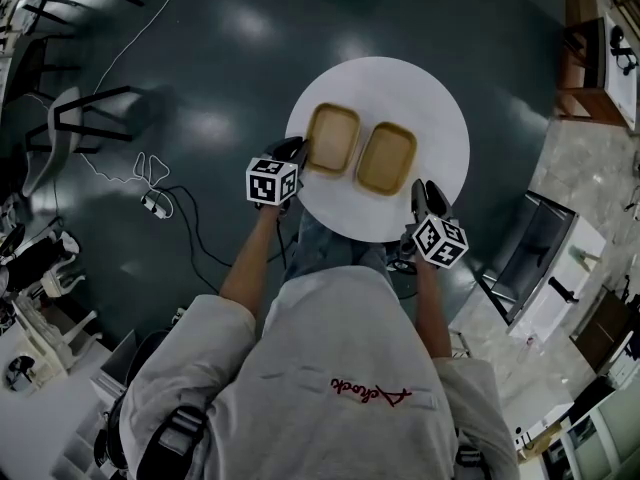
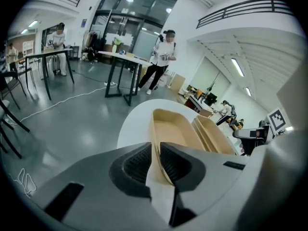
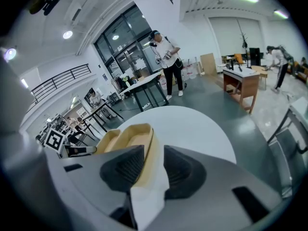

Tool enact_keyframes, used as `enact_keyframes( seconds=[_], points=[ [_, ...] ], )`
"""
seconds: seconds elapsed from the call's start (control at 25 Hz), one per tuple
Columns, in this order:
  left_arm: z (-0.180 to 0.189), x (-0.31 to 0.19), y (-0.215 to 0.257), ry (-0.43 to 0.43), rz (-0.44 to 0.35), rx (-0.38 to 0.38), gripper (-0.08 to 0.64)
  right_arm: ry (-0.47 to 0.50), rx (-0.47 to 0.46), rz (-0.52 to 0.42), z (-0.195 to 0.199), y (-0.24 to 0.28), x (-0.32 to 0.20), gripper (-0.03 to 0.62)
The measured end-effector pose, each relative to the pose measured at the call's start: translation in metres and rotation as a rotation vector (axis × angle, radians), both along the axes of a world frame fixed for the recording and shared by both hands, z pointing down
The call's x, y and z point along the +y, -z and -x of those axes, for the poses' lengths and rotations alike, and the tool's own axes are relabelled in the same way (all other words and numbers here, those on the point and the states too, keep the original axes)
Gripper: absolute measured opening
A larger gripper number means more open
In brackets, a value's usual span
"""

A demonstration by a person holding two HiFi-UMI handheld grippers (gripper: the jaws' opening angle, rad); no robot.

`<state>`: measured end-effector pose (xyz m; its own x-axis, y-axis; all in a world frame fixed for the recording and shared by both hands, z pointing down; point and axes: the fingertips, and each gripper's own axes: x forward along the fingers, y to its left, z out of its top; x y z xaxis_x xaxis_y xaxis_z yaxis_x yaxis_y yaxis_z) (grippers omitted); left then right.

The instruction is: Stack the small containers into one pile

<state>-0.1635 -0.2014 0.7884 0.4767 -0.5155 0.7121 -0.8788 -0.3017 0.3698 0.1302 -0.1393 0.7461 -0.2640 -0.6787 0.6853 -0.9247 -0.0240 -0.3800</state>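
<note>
Snugly inside left claw (image 2: 155, 154): left container (image 2: 175, 129) rim.

The left container (image 1: 333, 138) and the right container (image 1: 387, 158) look like pressed paper or plant pulp. They are tan, dull and a little grainy. The table (image 1: 420, 98) has a white top that is smooth and not shiny. The floor (image 1: 220, 68) is dark and glossy, and the lamps shine back off it. The left gripper (image 2: 156, 150) and the right gripper (image 3: 154, 158) have bodies of smooth, dull grey plastic. Their pads (image 2: 136, 163) are black, look like rubber and have fine ridges. The marker cube (image 1: 271, 180) has flat black and white print. The shirt (image 1: 330, 368) is soft pale cloth. A desk (image 3: 243, 81) far off looks like wood.
</note>
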Motion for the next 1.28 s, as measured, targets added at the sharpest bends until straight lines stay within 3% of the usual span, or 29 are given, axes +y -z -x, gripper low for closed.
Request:
enact_keyframes(
  seconds=[0.48, 0.8, 1.28],
  points=[
    [0.002, -0.001, 0.014, 0.051, -0.018, 0.028, 0.023, -0.004, -0.008, -0.014, -0.007, 0.004, 0.003, 0.133],
    [0.014, -0.005, 0.052, 0.109, -0.103, 0.062, 0.021, 0.014, -0.018, -0.033, 0.003, 0.013, 0.002, 0.133],
    [0.002, -0.001, 0.121, 0.132, -0.228, 0.144, 0.021, 0.028, -0.016, -0.091, 0.003, 0.043, 0.0, 0.132]
  ],
)
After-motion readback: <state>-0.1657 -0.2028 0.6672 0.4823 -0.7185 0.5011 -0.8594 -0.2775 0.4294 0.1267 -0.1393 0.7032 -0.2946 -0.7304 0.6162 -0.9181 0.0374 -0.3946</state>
